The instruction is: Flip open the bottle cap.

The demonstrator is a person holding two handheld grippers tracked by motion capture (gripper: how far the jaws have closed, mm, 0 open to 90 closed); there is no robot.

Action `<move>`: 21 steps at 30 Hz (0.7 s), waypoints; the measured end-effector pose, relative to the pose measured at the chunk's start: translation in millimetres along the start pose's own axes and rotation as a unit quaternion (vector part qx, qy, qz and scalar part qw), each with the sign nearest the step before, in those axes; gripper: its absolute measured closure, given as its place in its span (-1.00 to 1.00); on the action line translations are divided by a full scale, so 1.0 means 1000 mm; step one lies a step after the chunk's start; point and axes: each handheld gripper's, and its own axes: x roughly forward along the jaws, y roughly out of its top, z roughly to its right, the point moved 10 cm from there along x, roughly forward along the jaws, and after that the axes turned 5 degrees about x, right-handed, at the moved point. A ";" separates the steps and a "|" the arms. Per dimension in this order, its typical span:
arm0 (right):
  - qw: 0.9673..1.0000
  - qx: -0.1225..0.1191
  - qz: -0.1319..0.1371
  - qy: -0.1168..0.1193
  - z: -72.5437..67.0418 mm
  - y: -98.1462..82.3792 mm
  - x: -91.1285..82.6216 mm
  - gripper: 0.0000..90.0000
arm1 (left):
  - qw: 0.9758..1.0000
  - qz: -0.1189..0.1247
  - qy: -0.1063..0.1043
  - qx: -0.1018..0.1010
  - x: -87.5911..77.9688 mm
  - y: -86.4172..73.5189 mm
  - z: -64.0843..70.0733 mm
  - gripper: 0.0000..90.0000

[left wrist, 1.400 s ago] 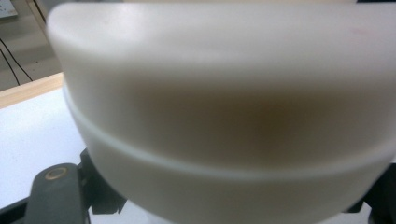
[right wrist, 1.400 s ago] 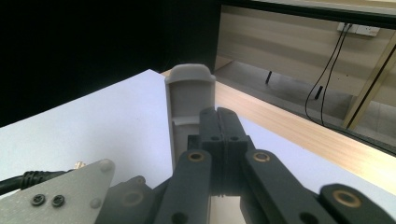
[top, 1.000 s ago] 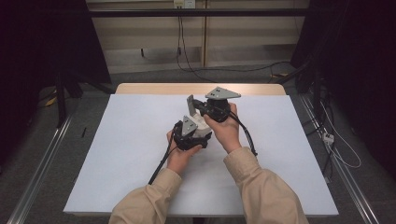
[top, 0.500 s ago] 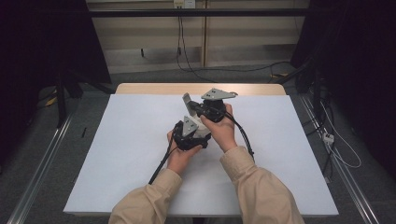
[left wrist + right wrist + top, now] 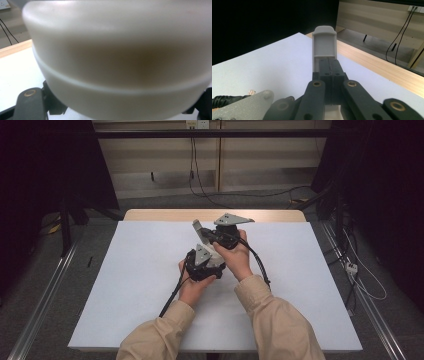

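Both hands meet at the middle of the white table. My right gripper is farther back with a grey three-cornered plate on top. Its jaws are pressed together in the right gripper view and shut on a small flat grey piece that sticks up past the tips; the same grey piece points up and left. My left gripper sits just in front of it. A smooth white rounded object lies very close between its spread fingers, gripped at its lower sides.
The table's far wooden edge runs behind the white sheet. Black cables trail from the grippers toward the near edge. Metal rails and loose cables lie on the floor at either side.
The right gripper with the grey piece has edged slightly left and closer to the left gripper. The left hand has stayed in place.
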 end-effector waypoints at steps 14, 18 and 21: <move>1.000 0.006 -0.012 0.007 0.000 -0.004 0.006 1.00 | 1.000 -0.003 0.000 0.004 0.000 -0.001 0.000 -0.58; 1.000 0.007 -0.014 0.007 0.000 -0.005 0.007 1.00 | 1.000 -0.003 0.000 0.004 0.000 0.000 0.000 -0.58; 1.000 0.009 -0.016 0.009 0.000 -0.006 0.009 1.00 | 1.000 -0.003 0.000 0.003 0.000 -0.001 0.000 -0.58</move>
